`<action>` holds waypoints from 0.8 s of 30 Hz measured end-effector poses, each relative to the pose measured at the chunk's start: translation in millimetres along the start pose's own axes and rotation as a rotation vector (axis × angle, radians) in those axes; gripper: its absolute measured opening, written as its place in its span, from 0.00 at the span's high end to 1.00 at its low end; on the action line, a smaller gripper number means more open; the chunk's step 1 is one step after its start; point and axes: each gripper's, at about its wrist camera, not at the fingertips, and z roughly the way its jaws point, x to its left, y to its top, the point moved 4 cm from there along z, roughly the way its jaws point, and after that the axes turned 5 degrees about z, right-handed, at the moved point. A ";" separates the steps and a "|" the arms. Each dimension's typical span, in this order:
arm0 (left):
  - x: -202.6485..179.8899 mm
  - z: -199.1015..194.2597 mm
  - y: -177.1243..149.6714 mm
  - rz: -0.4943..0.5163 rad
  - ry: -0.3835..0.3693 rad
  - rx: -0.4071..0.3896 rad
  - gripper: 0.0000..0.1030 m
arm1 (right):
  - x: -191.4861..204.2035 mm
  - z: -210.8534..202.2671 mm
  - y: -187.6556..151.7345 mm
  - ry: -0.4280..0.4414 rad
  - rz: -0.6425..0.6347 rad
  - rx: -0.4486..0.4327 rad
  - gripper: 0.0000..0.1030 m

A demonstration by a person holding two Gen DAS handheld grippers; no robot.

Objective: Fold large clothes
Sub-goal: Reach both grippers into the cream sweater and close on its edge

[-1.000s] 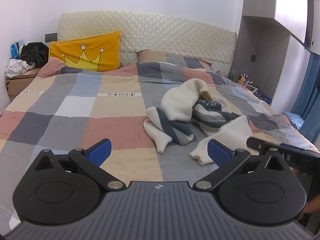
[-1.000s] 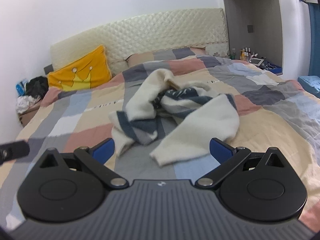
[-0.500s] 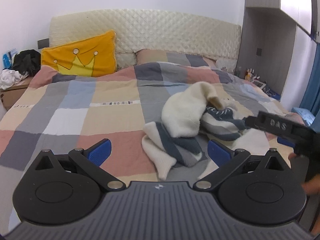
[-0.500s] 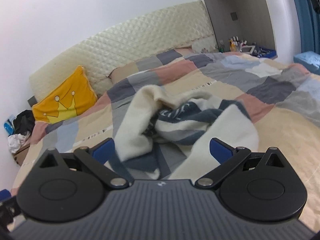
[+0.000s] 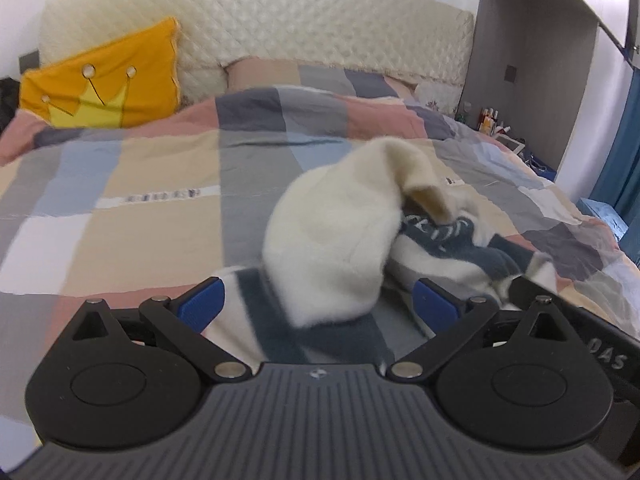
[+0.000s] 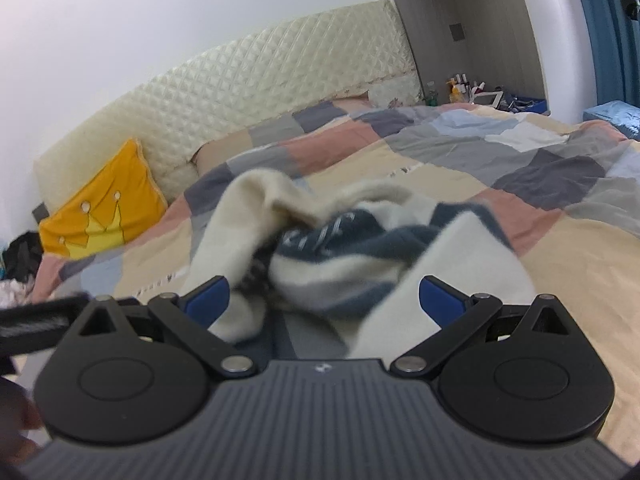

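Note:
A crumpled cream sweater with dark blue and grey stripes [image 5: 336, 236] [image 6: 332, 248] lies in a heap on the patchwork bed cover [image 5: 140, 184] [image 6: 520, 184]. My left gripper [image 5: 318, 306] is open, its blue pads wide apart, with the sweater's near edge lying between and below them. My right gripper [image 6: 324, 300] is open too, hovering right over the heap's near side. Neither holds cloth. The right gripper's black body shows at the left wrist view's right edge; the left one shows at the right wrist view's left edge.
A yellow crown pillow [image 5: 100, 80] [image 6: 104, 216] leans on the quilted cream headboard [image 5: 280, 20] [image 6: 260, 92]. A bedside shelf with small bottles [image 5: 494, 120] [image 6: 464, 86] is at the right. Blue curtain [image 5: 624, 140] hangs far right. Dark clothes [image 6: 20, 256] pile at the left.
Both grippers have moved forward and closer to the sweater, which now fills the space between the pads. Both stay open. The sweater itself has not shifted.

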 end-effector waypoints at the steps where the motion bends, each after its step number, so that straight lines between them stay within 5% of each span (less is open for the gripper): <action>1: 0.4 12.3 2.9 -0.011 -0.012 0.007 0.03 | -0.3 6.3 2.8 -0.012 0.003 -0.012 0.00; 7: 1.5 64.3 12.7 -0.055 -0.070 0.026 0.05 | -8.0 54.7 33.7 -0.001 0.115 -0.026 0.02; 11: -5.6 92.7 11.7 -0.025 -0.122 0.044 0.06 | -13.8 84.7 39.2 0.016 0.120 0.009 0.20; 17: -23.1 131.0 2.5 0.041 -0.133 0.045 0.07 | -8.9 132.0 28.1 0.036 0.098 0.096 0.26; 22: -25.5 150.2 -4.4 0.069 -0.031 0.043 0.34 | -7.2 160.5 26.2 0.009 0.090 0.102 0.34; 24: -18.6 150.2 -6.1 0.022 -0.040 0.026 0.52 | -6.4 166.5 29.7 0.013 0.086 0.086 0.38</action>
